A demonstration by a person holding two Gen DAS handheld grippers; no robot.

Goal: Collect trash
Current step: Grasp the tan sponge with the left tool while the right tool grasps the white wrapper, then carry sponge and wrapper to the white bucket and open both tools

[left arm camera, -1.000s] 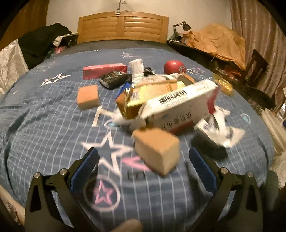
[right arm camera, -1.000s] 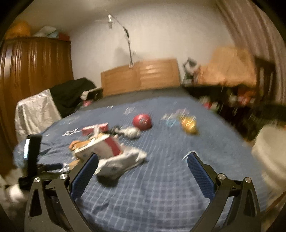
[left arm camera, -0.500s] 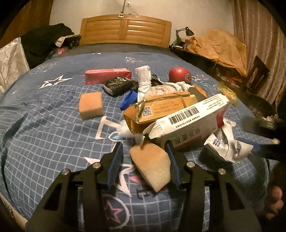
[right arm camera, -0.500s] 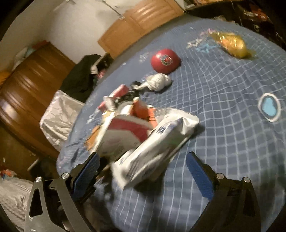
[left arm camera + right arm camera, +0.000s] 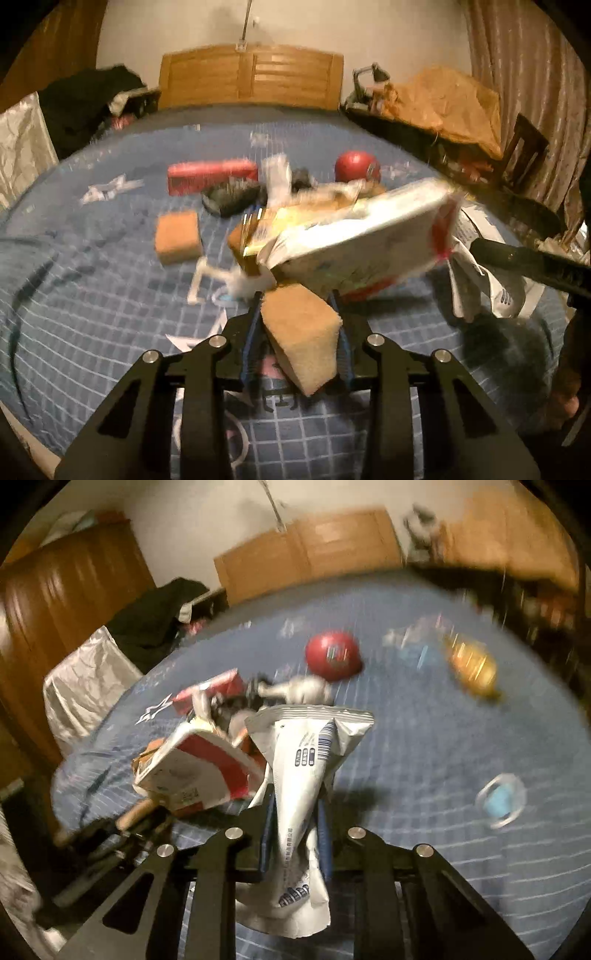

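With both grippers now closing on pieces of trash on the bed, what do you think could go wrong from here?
1. The left gripper, jaws closing, pinches the tan sponge beside the white and red box; lifting may drag that pile along.
2. The right gripper, jaws closing, holds the white wrapper by a crumpled part; the thin film might slip out.
3. The two grippers work close together and could collide.

A bedroom in a home: a wide bed under a blue grid-patterned cover with printed stars, a slatted wooden headboard against the far wall, a brown wooden wardrobe at left, beige curtains at right and a small desk lamp beside the headboard.
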